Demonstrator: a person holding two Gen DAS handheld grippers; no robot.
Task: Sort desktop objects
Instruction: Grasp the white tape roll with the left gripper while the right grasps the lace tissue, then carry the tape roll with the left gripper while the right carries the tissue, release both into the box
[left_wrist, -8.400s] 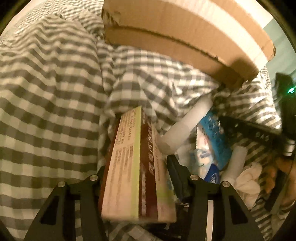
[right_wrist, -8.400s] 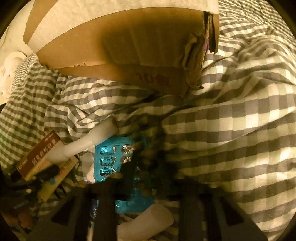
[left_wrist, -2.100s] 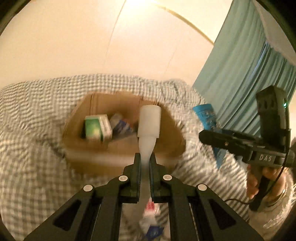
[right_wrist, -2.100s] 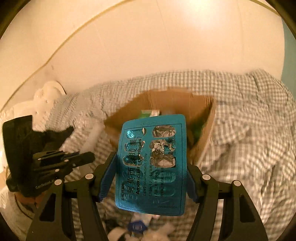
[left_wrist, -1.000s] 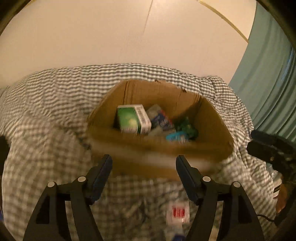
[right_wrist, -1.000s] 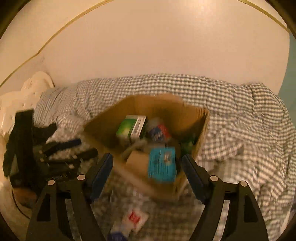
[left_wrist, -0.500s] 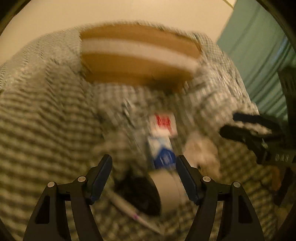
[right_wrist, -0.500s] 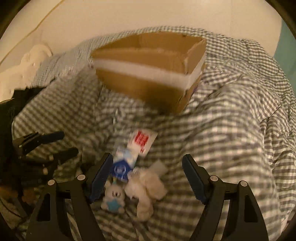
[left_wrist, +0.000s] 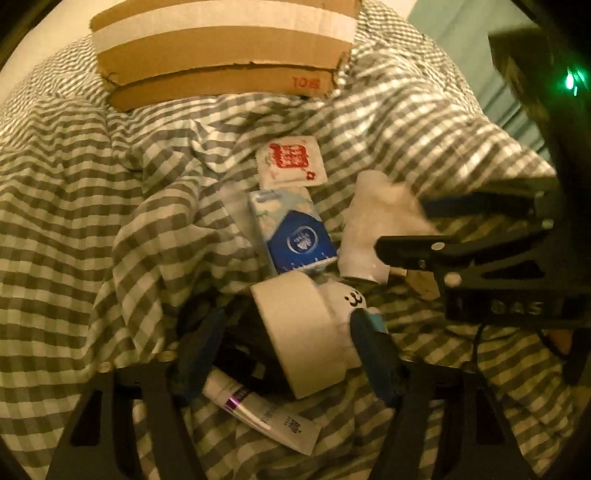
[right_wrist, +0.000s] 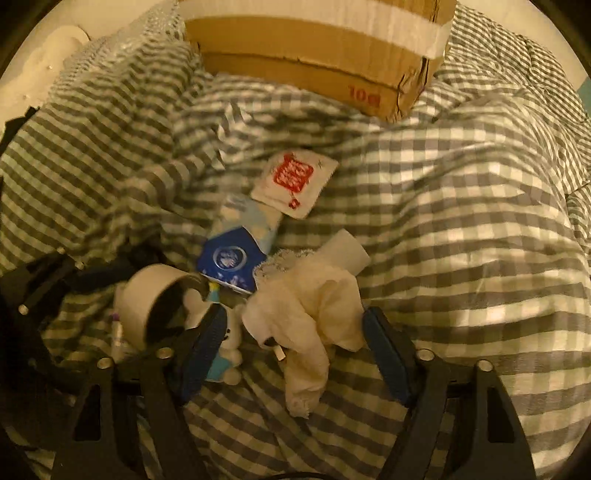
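Observation:
On the checked quilt (left_wrist: 92, 192) lies a small pile. My left gripper (left_wrist: 286, 354) points down over a pale roll of tape (left_wrist: 303, 332); its jaws are closing with the roll between them, pads not pressing. My right gripper (right_wrist: 291, 350) straddles a crumpled white cloth (right_wrist: 310, 306), jaws closing, pads not gripping it. In the left wrist view the right gripper (left_wrist: 402, 225) reaches in from the right over the cloth (left_wrist: 380, 210). The open-topped cardboard box (left_wrist: 221, 48) (right_wrist: 314, 48) stands behind the pile.
A white sachet with red print (left_wrist: 291, 164) (right_wrist: 295, 184) and a blue-and-white packet (left_wrist: 295, 236) (right_wrist: 236, 251) lie towards the box. A white tube (left_wrist: 258, 413), a small white toy (right_wrist: 229, 347) and a white cylinder (right_wrist: 347, 251) sit close by. Quilt folds rise at both sides.
Both grippers have swung down from over the box to the pile and come closer to it. Their jaws stand narrower than half a second ago.

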